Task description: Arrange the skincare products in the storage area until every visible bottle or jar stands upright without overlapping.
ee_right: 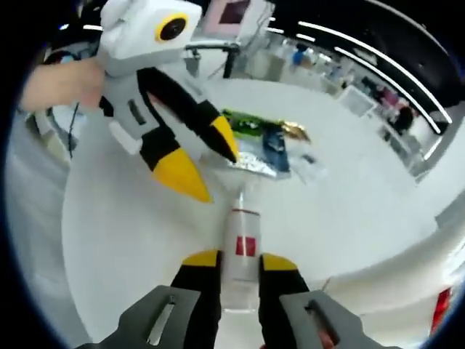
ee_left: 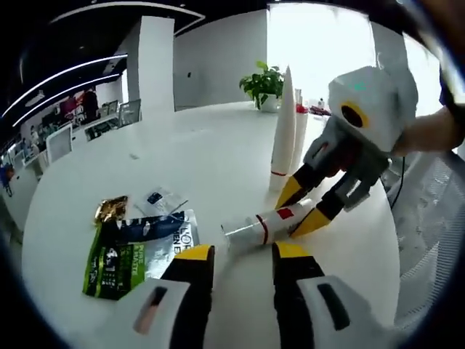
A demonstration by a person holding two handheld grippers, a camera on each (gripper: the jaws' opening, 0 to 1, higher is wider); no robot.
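A white bottle (ee_left: 263, 225) with a red label lies on its side on the round white table (ee_left: 203, 153). My right gripper (ee_left: 302, 206) reaches in from the right, and its yellow-tipped jaws straddle the bottle's far end. In the right gripper view the same bottle (ee_right: 241, 254) lies between my right gripper (ee_right: 240, 260) jaws, touching both. My left gripper (ee_left: 243, 253) stands open just short of the bottle's cap end with nothing between its jaws. It hangs over the table as the left gripper (ee_right: 203, 156) in the right gripper view. Two tall white pointed bottles (ee_left: 284, 131) stand upright behind.
Green and blue sachets (ee_left: 138, 251), a gold wrapper (ee_left: 111, 209) and a small packet (ee_left: 155, 198) lie on the table left of the bottle. A potted plant (ee_left: 264, 86) stands at the far edge. A person's hand (ee_left: 429, 131) holds the right gripper. Office chairs stand beyond the table.
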